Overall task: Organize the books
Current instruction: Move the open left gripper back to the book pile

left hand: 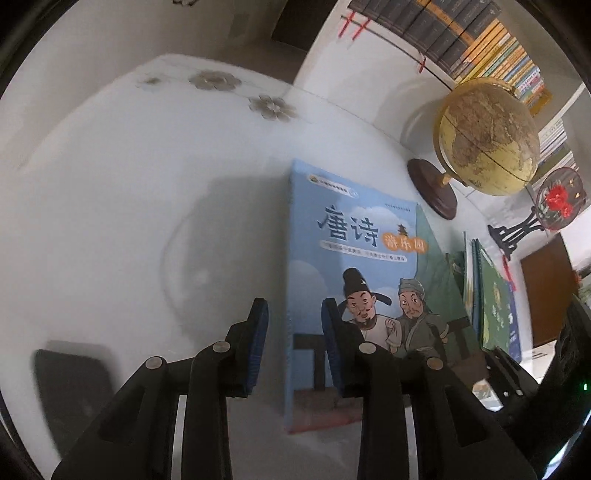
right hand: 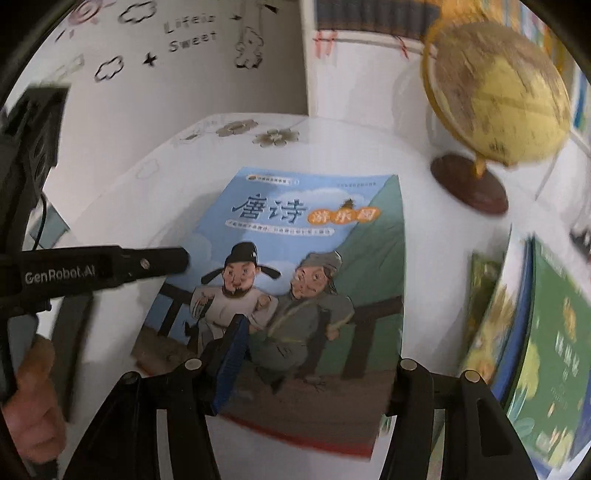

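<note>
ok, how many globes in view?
1. The globe stands on its dark round base at the far right of the white table, beyond the blue book and in front of the bookshelf. Nothing suggests another one hidden.

A white table (left hand: 110,184) with flower prints carries a blue picture book (left hand: 351,236) and a globe (left hand: 487,136).

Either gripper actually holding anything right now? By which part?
Left gripper straddles the blue book's left edge with a gap at one pad: no hold. Right gripper brackets its bottom edge; grip cannot be told.
</note>
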A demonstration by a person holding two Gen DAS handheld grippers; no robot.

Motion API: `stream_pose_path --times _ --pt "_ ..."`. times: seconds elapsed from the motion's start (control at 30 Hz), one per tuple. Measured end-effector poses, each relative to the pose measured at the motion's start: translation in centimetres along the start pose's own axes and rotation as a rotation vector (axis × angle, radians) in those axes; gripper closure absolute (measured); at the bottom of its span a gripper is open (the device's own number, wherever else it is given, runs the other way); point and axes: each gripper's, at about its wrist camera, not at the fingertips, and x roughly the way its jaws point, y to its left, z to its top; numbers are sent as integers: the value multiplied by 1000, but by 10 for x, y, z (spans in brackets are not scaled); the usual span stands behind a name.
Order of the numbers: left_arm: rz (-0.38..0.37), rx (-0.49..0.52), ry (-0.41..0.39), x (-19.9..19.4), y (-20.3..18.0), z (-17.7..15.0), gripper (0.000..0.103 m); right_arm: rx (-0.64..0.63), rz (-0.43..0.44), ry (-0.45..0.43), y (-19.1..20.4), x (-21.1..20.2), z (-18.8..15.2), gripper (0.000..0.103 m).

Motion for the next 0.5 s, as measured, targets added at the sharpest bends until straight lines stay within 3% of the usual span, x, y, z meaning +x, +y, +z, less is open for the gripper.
stream_pose_path --times 0.1,0.27,0.4,0.5 --pt "69 66 -19 -22 -16 -6 76 68 -24 24 -14 -19 -13 47" --pt "53 204 -74 -75 -86 -30 76 133 -113 10 -34 -82 -20 47" --pt "26 329 -111 -116 -149 -53 76 124 -188 -58 -41 -152 -15 47" --pt "4 358 -113 -140 -184 -69 76 130 -220 -85 -47 -193 -16 47"
